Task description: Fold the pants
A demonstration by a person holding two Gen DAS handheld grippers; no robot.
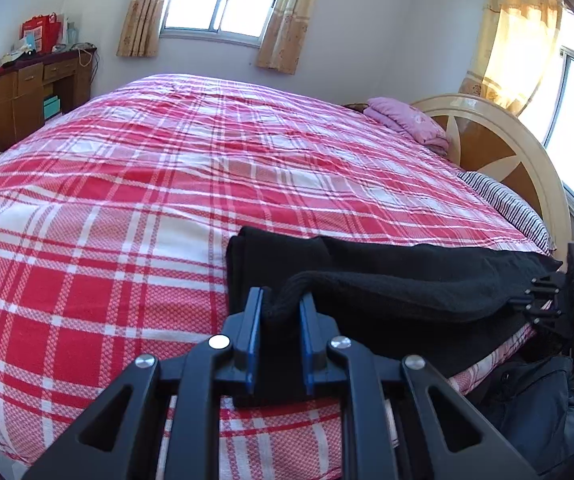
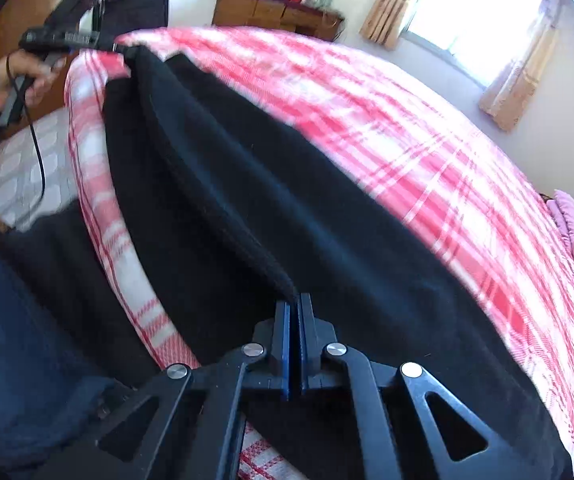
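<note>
Black pants [image 1: 387, 280] lie along the near edge of a bed with a red and white plaid cover [image 1: 147, 184]. My left gripper [image 1: 281, 304] is shut on a thick rolled edge of the pants at one end. My right gripper [image 2: 295, 300] is shut on the pants' edge at the other end; the pants [image 2: 287, 184] stretch from it across the bed cover [image 2: 427, 128] to the left gripper [image 2: 123, 46], seen far off in a hand. The right gripper also shows in the left wrist view [image 1: 535, 296] at the pants' far end.
A wooden desk [image 1: 19, 96] with clutter stands at the far left. A headboard [image 1: 499, 152], a pink folded quilt [image 1: 411, 120] and a striped pillow [image 1: 507, 204] are at the bed's right end. The person's dark clothing [image 2: 27, 340] is beside the bed edge.
</note>
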